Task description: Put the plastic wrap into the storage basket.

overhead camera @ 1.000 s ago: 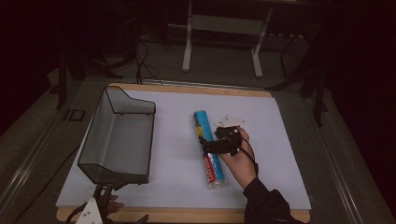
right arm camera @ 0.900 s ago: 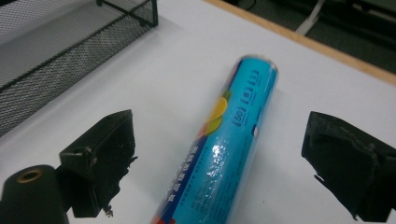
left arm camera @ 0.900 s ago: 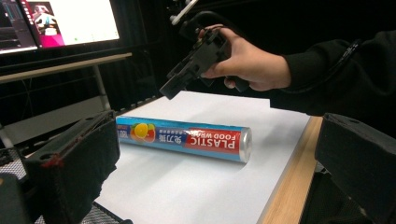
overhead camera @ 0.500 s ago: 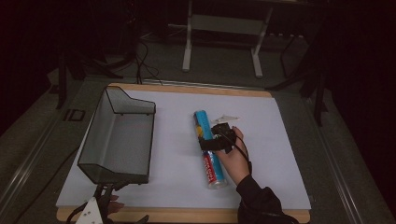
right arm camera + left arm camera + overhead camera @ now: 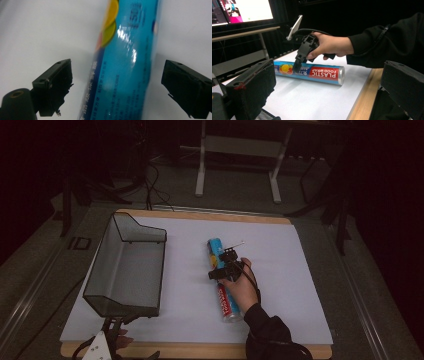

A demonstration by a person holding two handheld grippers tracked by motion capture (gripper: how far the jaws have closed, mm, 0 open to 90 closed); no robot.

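Observation:
A roll of plastic food wrap (image 5: 223, 285), blue at its far end and red at its near end, lies lengthwise on the white mat (image 5: 290, 280). My right gripper (image 5: 225, 265) hangs over the roll's blue half, held by a hand in a black sleeve. In the right gripper view it (image 5: 117, 77) is open, with one jaw on each side of the roll (image 5: 125, 62) and neither touching it. My left gripper (image 5: 112, 327) sits at the table's near left edge, below the basket. Its jaws are open and hold nothing (image 5: 327, 95). From there the roll (image 5: 312, 72) and the right gripper (image 5: 302, 51) show ahead.
A dark wire-mesh basket (image 5: 122, 307), open on top, stands on the mat's left side. The table's wooden edge (image 5: 200, 351) runs along the front. A metal stand (image 5: 237, 145) and cables are on the floor behind the table. A lit monitor (image 5: 244, 10) is in the left gripper view.
My right gripper has shifted a little left and away from the person, from beside the roll to over its blue half. The left gripper has stayed put.

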